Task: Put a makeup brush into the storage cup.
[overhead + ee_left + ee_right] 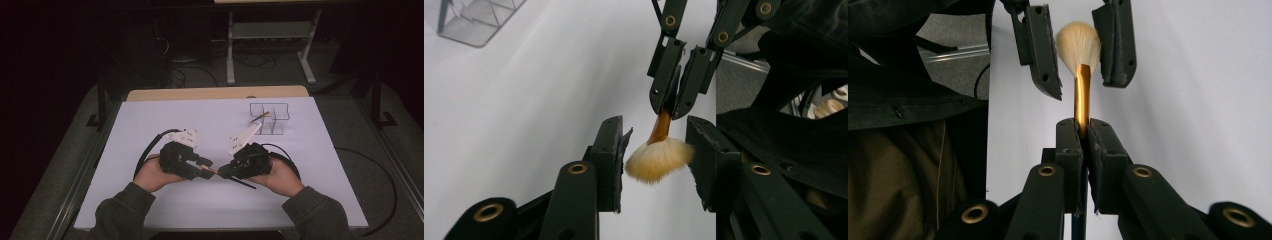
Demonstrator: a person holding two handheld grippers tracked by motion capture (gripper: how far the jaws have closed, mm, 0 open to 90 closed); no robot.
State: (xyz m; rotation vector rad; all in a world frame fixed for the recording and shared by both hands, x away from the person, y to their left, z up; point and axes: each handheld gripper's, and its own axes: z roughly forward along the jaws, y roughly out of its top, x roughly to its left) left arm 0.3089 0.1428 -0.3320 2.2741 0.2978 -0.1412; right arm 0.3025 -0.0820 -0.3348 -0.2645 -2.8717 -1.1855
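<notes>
A makeup brush (1081, 95) with a gold ferrule and a pale fluffy head hangs over the white table cover, near its front middle. My right gripper (1084, 130) is shut on the ferrule, and the thin dark handle (246, 183) sticks out behind it. My left gripper (656, 150) faces it from the left in the high view. Its jaws stand apart on either side of the bristles (656, 160), which reach the pads without being squashed. In the high view, the left gripper (209, 170) and right gripper (223, 173) meet tip to tip.
A clear plastic organiser (270, 119) with compartments stands at the back right of the white cover (150, 120), with a thin item leaning in it. The bare wooden table edge (215, 93) runs behind. Cables loop beside both hands.
</notes>
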